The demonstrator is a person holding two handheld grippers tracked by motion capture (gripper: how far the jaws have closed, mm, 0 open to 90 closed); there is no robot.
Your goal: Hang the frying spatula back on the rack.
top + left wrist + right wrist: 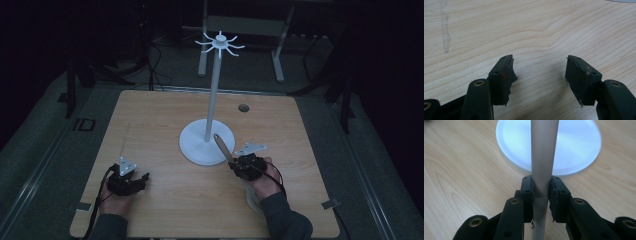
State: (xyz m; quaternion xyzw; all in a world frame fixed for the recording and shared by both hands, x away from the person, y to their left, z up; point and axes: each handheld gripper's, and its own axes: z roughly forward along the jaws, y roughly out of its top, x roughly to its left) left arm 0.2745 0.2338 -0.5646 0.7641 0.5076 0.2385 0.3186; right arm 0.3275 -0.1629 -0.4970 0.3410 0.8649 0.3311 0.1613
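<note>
We see a light wooden table (165,125) with a white stand (210,120) on its far middle: a round flat base (197,147), a tall thin pole, and a crown of short hooks (219,42) at the top. Our right gripper (239,163) sits just right of the base, and its jaws are closed tight on a slim pale-handled utensil (222,146) that slants up and away over the base's edge; in the right gripper view the handle (544,157) runs up between the pads with the white disc (579,145) behind it. What kind of utensil it is, we cannot tell. Our left gripper (131,181) rests near the table's front left, well apart from the stand, jaws spread wide with nothing but bare wood grain (539,32) between them in the left gripper view.
</note>
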